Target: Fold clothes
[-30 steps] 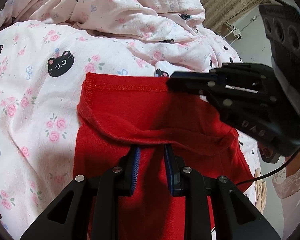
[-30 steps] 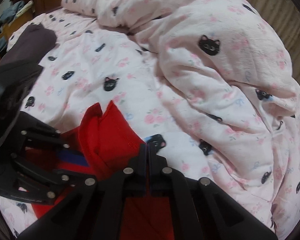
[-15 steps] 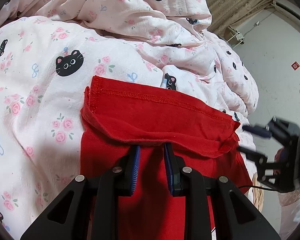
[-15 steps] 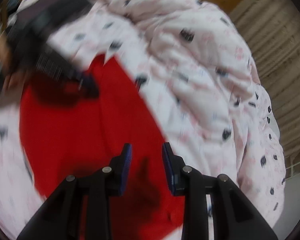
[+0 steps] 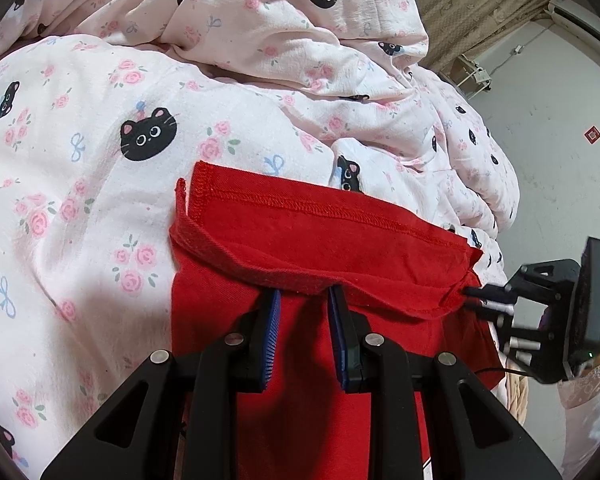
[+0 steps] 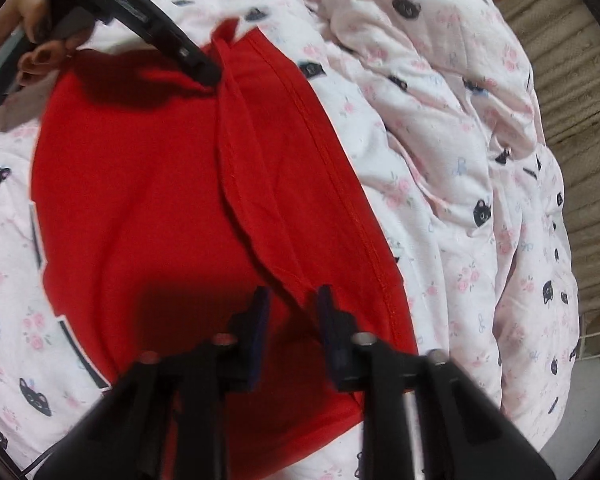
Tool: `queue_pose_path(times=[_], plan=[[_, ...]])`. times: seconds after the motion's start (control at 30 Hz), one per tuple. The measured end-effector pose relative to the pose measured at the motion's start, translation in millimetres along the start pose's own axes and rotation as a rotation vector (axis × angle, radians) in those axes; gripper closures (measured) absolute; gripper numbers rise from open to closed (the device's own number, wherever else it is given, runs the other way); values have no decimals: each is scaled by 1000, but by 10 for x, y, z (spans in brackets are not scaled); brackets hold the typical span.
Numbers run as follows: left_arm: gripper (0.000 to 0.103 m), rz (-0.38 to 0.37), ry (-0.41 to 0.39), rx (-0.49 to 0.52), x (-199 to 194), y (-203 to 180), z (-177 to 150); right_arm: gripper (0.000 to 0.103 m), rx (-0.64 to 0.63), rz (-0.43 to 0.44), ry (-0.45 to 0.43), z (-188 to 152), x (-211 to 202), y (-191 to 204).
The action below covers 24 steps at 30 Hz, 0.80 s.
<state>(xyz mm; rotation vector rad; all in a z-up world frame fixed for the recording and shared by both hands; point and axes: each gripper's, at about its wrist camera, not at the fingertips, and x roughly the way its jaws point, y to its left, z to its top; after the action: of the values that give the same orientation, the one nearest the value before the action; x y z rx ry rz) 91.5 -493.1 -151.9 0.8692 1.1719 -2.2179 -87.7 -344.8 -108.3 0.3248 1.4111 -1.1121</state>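
Observation:
A red garment [image 5: 315, 248] lies on the bed, its far hemmed part folded back over the body, and it also shows in the right wrist view [image 6: 172, 184]. My left gripper [image 5: 303, 298] is open, with its fingertips at the edge of the folded flap; it also shows from the side at the flap's far end in the right wrist view [image 6: 208, 74]. My right gripper [image 6: 294, 300] is open, with its tips at the flap's near end. In the left wrist view it [image 5: 469, 294] sits at the garment's right corner.
A pink quilt [image 5: 260, 40] with black cats and roses is bunched up beyond the garment, over a matching sheet [image 5: 60, 200]. A curtain [image 6: 571, 80] and a wall [image 5: 559, 100] stand beyond the bed. A person's hand [image 6: 32, 52] holds the left gripper.
My right gripper let go of the garment, opened and swung back to the garment's right corner. The folded flap now lies flat. My left gripper stayed open at the flap's edge.

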Motion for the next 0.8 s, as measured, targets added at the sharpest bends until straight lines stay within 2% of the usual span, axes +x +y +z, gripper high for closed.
queue_pose_path(times=[0.03,0.13,0.3,0.37,0.5,0.53,0.57,0.63,0.8], plan=[[82,1,-4,0,-8,2,5,101,1,3,17,2,24,-30],[82,2,-31,3,-50,9,26,101,3,13,25,21,7,-129],[82,47,-167,32,-195,12,99,101,66,-29,13,91,-62,-416],[82,72,-191,26,-215,56,114,101,116,-38,15,117,-28,-543],[82,95,-178,-7,-192,179,137,100,178,-50,42,162,134,-715],[82,101,-180,-12,-192,201,140,93,177,-68,54,160,173,-715],[82,111,-183,-16,-194,225,146,81,177,-85,66,158,213,-715],[82,122,-188,-22,-192,260,144,70,199,-120,59,134,207,-767],[82,123,-189,-39,-201,323,147,68,363,-155,20,-150,-9,-1117]])
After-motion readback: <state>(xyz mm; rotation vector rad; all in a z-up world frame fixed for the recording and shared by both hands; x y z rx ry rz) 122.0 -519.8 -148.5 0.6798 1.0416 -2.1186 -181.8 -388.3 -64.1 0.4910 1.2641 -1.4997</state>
